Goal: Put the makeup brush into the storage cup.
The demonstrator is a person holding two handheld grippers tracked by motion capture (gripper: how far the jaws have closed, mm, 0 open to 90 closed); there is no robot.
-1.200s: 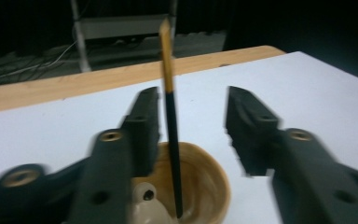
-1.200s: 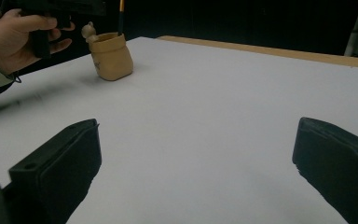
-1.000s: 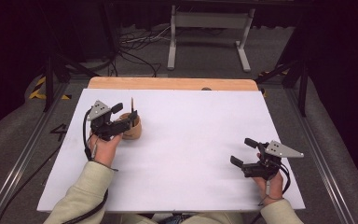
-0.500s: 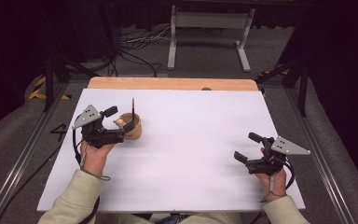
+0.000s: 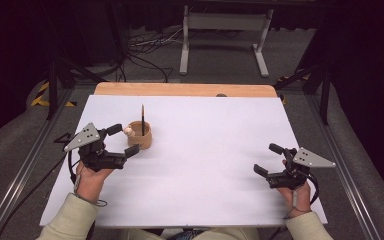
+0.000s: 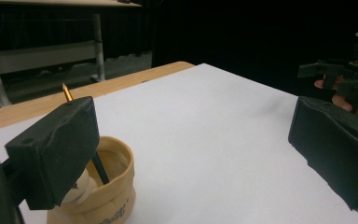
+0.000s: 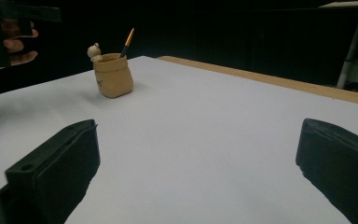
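A small tan sack-shaped pot (image 5: 141, 137) stands on the white sheet at the left, with a dark brush (image 5: 142, 120) upright in it and a small pale figure on its rim. My left gripper (image 5: 125, 139) is just left of the pot. Its jaws have just been opening and stand wide, with nothing pressed between them. In the left gripper view the pot (image 6: 107, 196) sits beside the left jaw, with the brush tip (image 6: 67, 92) above that jaw. My right gripper (image 5: 265, 158) rests open at the front right, far from the pot (image 7: 114, 74).
The white sheet (image 5: 205, 150) covers a wooden table whose bare edge (image 5: 180, 90) shows at the back. A metal stand (image 5: 225, 30) and cables lie on the floor beyond. Dark rails run along both sides of the table.
My left gripper has let go of the pot, opened its jaws and drawn back to the left. The pot stays upright in place. The right gripper has barely moved.
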